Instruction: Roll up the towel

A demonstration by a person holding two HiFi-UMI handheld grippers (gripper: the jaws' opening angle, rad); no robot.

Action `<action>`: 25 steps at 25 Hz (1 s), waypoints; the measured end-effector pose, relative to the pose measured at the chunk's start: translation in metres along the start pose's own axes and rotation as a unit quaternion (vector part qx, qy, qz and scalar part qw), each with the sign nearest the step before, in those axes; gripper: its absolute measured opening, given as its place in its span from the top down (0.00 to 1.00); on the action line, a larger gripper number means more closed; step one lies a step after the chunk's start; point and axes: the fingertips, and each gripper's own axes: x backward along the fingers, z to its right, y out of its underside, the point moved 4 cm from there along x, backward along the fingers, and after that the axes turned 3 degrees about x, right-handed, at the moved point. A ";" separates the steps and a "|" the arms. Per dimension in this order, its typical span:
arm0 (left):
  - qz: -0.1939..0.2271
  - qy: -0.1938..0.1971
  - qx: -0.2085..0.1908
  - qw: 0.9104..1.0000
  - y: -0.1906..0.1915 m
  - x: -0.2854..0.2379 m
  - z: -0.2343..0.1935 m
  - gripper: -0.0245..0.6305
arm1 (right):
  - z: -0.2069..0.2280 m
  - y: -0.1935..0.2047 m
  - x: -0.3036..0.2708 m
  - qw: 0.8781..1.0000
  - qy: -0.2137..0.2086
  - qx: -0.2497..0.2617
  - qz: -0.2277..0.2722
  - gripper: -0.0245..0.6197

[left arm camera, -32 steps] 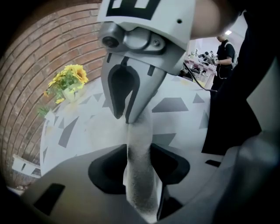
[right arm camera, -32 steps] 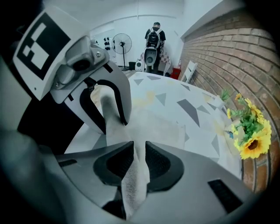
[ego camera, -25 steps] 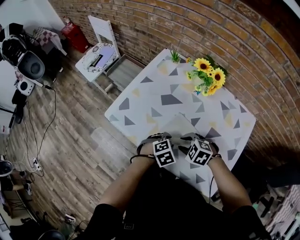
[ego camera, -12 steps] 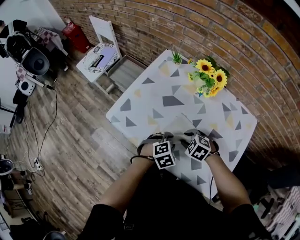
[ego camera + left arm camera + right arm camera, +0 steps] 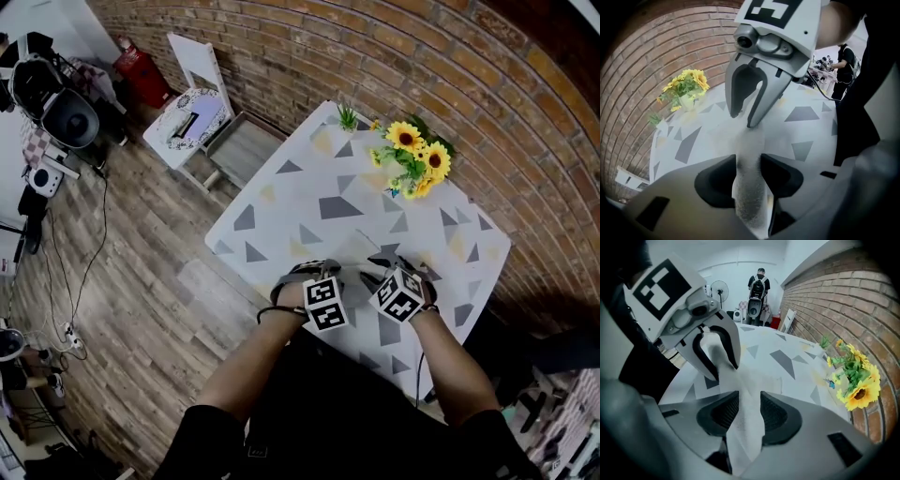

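We pinch the white towel (image 5: 750, 206) between the fingers of left gripper (image 5: 749, 168) and right gripper (image 5: 750, 413). Sunflowers (image 5: 413, 159) stand far right on the desk (image 5: 281, 192).

Brick wall (image 5: 309, 37) backs plank floor (image 5: 141, 309) (cables (image 5: 94, 244) trailing) and a white chair (image 5: 192, 108).

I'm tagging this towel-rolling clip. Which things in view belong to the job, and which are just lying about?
Part of the job:
- towel, pinched between the jaws of both grippers
- left gripper
- right gripper
- table under the towel

Just lying about:
- sunflowers
- small green plant
- white chair
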 end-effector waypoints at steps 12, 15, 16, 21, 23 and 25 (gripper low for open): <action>-0.004 0.029 -0.013 0.999 0.003 0.000 -0.021 0.67 | -0.013 0.009 -0.027 0.998 -0.029 0.041 -0.048 0.66; -0.018 0.029 -0.040 0.999 0.007 -0.003 -0.015 0.63 | -0.017 0.008 -0.025 0.998 -0.039 0.027 -0.045 0.73; -0.019 0.027 -0.040 0.999 0.008 -0.003 -0.013 0.63 | -0.019 0.008 -0.023 0.998 -0.045 0.025 -0.044 0.75; -0.019 0.017 -0.040 0.999 0.012 0.002 0.001 0.63 | -0.041 0.011 -0.017 0.996 -0.081 0.018 -0.037 0.79; -0.021 0.014 -0.039 0.999 0.014 0.004 0.012 0.63 | -0.052 0.012 -0.014 0.995 -0.094 0.012 -0.033 0.80; -0.025 0.009 -0.038 0.999 0.016 0.007 0.024 0.63 | -0.064 0.015 -0.010 0.994 -0.102 0.012 -0.031 0.80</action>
